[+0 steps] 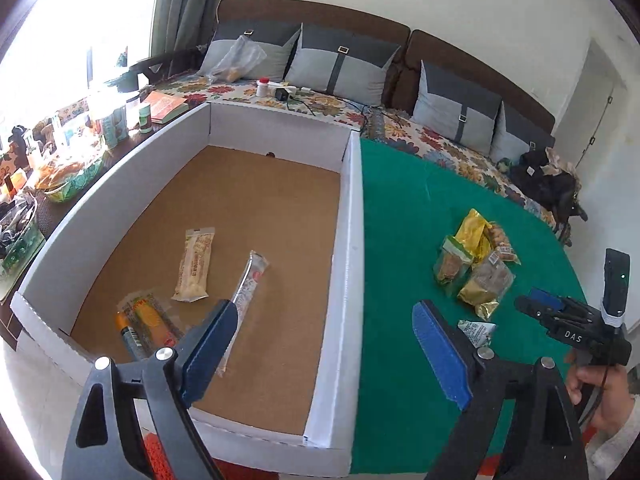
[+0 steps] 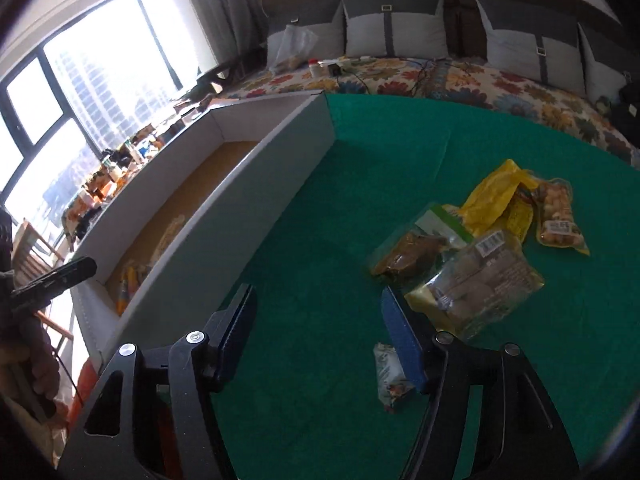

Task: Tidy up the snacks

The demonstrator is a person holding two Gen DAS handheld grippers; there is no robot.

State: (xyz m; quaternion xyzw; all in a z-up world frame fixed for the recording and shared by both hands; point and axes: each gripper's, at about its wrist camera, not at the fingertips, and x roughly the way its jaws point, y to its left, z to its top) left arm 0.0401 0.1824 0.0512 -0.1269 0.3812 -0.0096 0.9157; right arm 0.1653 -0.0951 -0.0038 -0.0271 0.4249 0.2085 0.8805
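Behind the green cloth a sofa with a flowered cover and grey cushions was seen, and a bright window lay off to the left.

Both pairs of tongs were spread, and nothing was held between either pair. The left gripper was poised over the near right wall of the white cardboard box, whose brown floor held three snacks: a long thin stick just ahead of its left finger, a pale bar further ahead and left, and an orange-and-yellow pack beside that finger on the left. The right gripper was held over bare cloth, with a small white packet lying beside its right finger, partly hidden by it, and the loose pile of snack bags ahead and to the right.

The next pick was judged to be the small packet. It would best be straddled by shifting the tongs rightward, lowered until the pads reached the cloth, and pinched across its short side; crinkly film could slip, so a firm, centred pinch was advised before lifting toward the box.

Only the left wrist view showed the box's contents fully; the right wrist view showed them only as a sliver, but the pile's separate bags were shown far more clearly.
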